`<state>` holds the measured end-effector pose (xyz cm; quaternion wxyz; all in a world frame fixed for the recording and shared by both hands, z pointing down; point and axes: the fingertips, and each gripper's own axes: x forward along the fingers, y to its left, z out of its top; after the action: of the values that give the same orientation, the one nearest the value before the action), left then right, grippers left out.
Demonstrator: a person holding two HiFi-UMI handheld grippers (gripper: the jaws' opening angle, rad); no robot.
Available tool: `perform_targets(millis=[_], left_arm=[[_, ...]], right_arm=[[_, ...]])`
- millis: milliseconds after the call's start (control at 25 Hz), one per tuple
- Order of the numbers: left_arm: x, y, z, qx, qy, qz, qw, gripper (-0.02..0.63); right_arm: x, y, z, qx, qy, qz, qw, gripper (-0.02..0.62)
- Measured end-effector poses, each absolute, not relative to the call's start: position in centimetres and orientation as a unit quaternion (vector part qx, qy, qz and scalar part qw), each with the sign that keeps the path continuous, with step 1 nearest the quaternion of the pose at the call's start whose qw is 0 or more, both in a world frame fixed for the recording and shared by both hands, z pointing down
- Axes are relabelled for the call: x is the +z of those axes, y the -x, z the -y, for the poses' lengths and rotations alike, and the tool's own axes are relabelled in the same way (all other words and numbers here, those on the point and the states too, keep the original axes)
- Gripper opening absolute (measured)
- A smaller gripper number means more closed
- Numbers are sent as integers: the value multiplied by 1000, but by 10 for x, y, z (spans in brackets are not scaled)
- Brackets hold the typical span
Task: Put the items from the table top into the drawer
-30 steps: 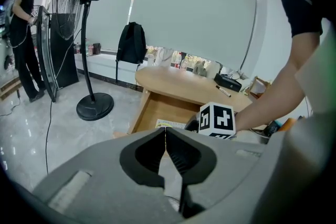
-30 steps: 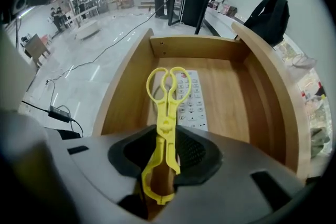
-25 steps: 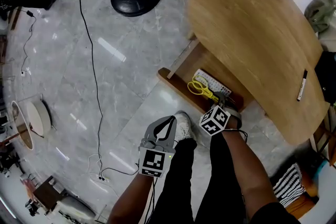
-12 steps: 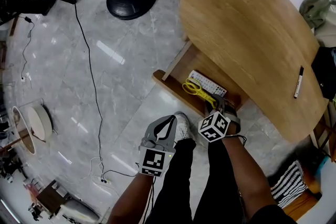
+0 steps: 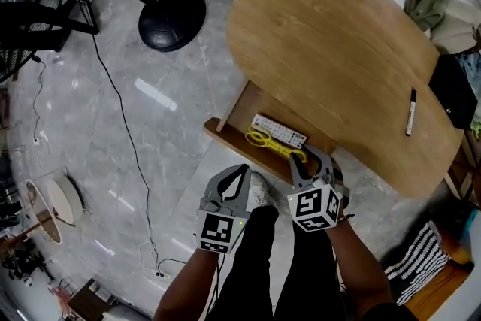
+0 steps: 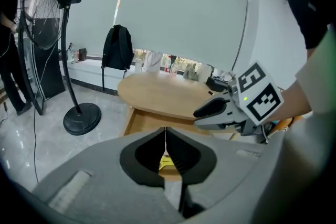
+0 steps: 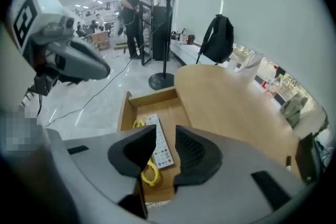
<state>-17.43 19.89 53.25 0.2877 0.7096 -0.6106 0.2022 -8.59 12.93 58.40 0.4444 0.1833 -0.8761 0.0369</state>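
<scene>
The drawer (image 5: pixel 225 133) stands pulled out from under the oval wooden table (image 5: pixel 331 49). In it lie a white remote (image 5: pixel 279 130) and yellow scissors (image 5: pixel 267 139). The right gripper view looks down on the remote (image 7: pixel 157 131) and scissors (image 7: pixel 149 173). My right gripper (image 5: pixel 310 159) hangs above the drawer's near right corner; its jaws are closing a little, a gap remains and nothing is between them (image 7: pixel 166 147). My left gripper (image 5: pixel 242 171) is shut and empty, left of the right one, in front of the drawer. A black marker (image 5: pixel 411 111) lies on the table's right side.
A fan's round black base (image 5: pixel 172 16) stands on the marble floor left of the table, and a black cable (image 5: pixel 120 124) runs across the floor. A round white device (image 5: pixel 49 195) sits at far left. A black backpack (image 6: pixel 116 47) rests on a ledge behind the table.
My right gripper has lifted up and back from the drawer, away from the scissors. The left gripper has shifted only slightly. Remote and scissors lie as before.
</scene>
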Motion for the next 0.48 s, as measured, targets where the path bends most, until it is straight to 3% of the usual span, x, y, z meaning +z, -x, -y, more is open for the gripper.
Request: perform_targets(millis=[400,480], left_arm=[[493,130,-136,192,-755,578,242,18],[486,121,-120,186,-762,573,237,18]], right_arm=[[495,47,-73,95,-324,880,335,-2],[487,35,-64,107,-344,875,324,-2]])
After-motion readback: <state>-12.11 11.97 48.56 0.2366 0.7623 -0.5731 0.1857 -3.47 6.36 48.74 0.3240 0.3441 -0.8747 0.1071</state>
